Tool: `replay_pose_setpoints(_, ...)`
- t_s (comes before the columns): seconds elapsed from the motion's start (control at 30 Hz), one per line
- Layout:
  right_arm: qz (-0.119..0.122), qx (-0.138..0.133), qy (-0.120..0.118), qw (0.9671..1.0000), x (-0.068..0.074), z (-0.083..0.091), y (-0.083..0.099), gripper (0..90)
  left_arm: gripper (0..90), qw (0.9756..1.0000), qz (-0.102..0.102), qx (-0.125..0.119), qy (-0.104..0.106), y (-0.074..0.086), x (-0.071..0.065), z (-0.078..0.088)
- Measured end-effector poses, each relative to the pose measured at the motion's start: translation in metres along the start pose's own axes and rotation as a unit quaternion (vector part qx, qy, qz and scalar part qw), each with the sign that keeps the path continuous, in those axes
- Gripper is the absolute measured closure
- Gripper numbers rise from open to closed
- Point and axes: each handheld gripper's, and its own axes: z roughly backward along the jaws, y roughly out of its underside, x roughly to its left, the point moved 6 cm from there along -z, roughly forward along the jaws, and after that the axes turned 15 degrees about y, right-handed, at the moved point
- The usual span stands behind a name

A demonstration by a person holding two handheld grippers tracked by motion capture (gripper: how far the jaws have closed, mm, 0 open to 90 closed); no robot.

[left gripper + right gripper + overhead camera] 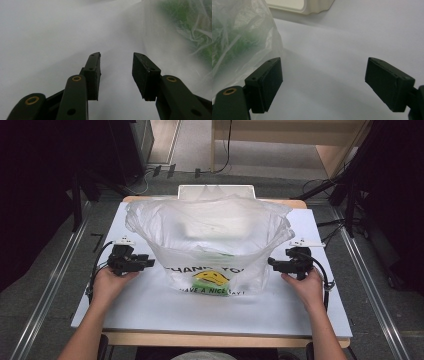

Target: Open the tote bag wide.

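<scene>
A clear plastic bag point(210, 232) with a yellow smiley print stands open in the middle of the white table point(150, 305), and something green lies inside it. My left gripper point(148, 262) sits just left of the bag, its jaws open with nothing between them. My right gripper point(272, 263) sits just right of the bag, also open and empty. In the left gripper view my left gripper point(116, 62) points along the table with the bag point(180, 32) at the right. In the right gripper view my right gripper point(323, 71) stands wide, the bag point(239, 35) beside its left jaw.
A white tray or container point(216, 191) stands behind the bag at the table's far edge, also seen as the white tray point(299, 5) in the right gripper view. Metal rails point(55, 270) run along both sides of the table. Cables lie on the floor beyond.
</scene>
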Motion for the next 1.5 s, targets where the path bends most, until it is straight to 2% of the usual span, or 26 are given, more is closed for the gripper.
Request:
replay_pose_setpoints(0.03, 0.0, 0.001, -0.008, 1.0, 0.0, 0.001, 0.0, 15.2, 59.1, 1.0, 0.007, -0.001, 0.003, 0.0, 0.001, 0.0)
replay_pose_setpoints(0.07, -0.001, -0.001, -0.012, 0.9999, 0.0, 0.001, 0.001, 15.5, 54.7, 0.9998, 0.016, -0.001, 0.006, 0.0, 0.002, 0.0)
replay_pose_setpoints(0.1, -0.002, -0.002, -0.013, 0.9999, -0.001, 0.001, 0.001, 16.1, 50.1, 0.9998, 0.016, -0.001, 0.006, 0.0, 0.002, 0.0)
replay_pose_setpoints(0.13, -0.003, 0.0, -0.006, 1.0, -0.002, 0.001, 0.001, 17.2, 48.2, 0.9978, 0.058, -0.002, 0.032, 0.001, 0.003, -0.002)
replay_pose_setpoints(0.17, -0.003, 0.001, -0.005, 1.0, -0.002, 0.001, 0.001, 18.5, 47.5, 0.9975, 0.06, -0.003, 0.037, 0.001, 0.004, -0.002)
replay_pose_setpoints(0.23, -0.004, 0.0, -0.006, 1.0, -0.002, 0.001, 0.001, 20.1, 45.7, 0.9977, 0.059, -0.003, 0.034, 0.001, 0.004, -0.002)
replay_pose_setpoints(0.3, -0.006, -0.007, -0.006, 0.9999, -0.002, 0.001, -0.001, 22.3, 44.5, 0.9984, 0.05, 0.0, 0.028, 0.002, 0.004, -0.003)
replay_pose_setpoints(0.37, -0.006, -0.01, -0.002, 0.9999, -0.002, 0.002, -0.002, 23.9, 44.4, 0.9983, 0.051, 0.001, 0.026, 0.003, 0.004, -0.004)
replay_pose_setpoints(0.7, -0.012, -0.014, -0.008, 0.9998, -0.006, 0.003, -0.002, 28.6, 43.1, 0.9984, 0.05, 0.003, 0.026, 0.004, 0.006, -0.005)
replay_pose_setpoints(1.2, -0.003, -0.011, -0.009, 0.9999, -0.004, 0.003, -0.001, 31.3, 41.9, 0.9982, 0.051, 0.007, 0.03, 0.005, 0.007, -0.007)
replay_pose_setpoints(1.3, -0.002, -0.011, -0.01, 0.9999, -0.004, 0.003, -0.001, 31.9, 42.6, 0.9979, 0.051, 0.008, 0.039, 0.004, 0.006, -0.007)
replay_pose_setpoints(1.33, 0.001, -0.011, -0.016, 0.9998, -0.004, 0.004, -0.002, 33.4, 43.5, 0.9977, 0.047, 0.006, 0.049, 0.002, 0.005, -0.007)
replay_pose_setpoints(1.43, -0.007, -0.01, -0.031, 0.9994, -0.004, 0.007, -0.007, 35.5, 43.6, 0.9979, 0.036, -0.003, 0.054, -0.006, 0.005, -0.004)
replay_pose_setpoints(1.5, -0.007, -0.017, -0.043, 0.9989, -0.002, 0.011, -0.012, 37.8, 43.7, 0.9977, 0.02, -0.008, 0.063, -0.013, 0.003, -0.001)
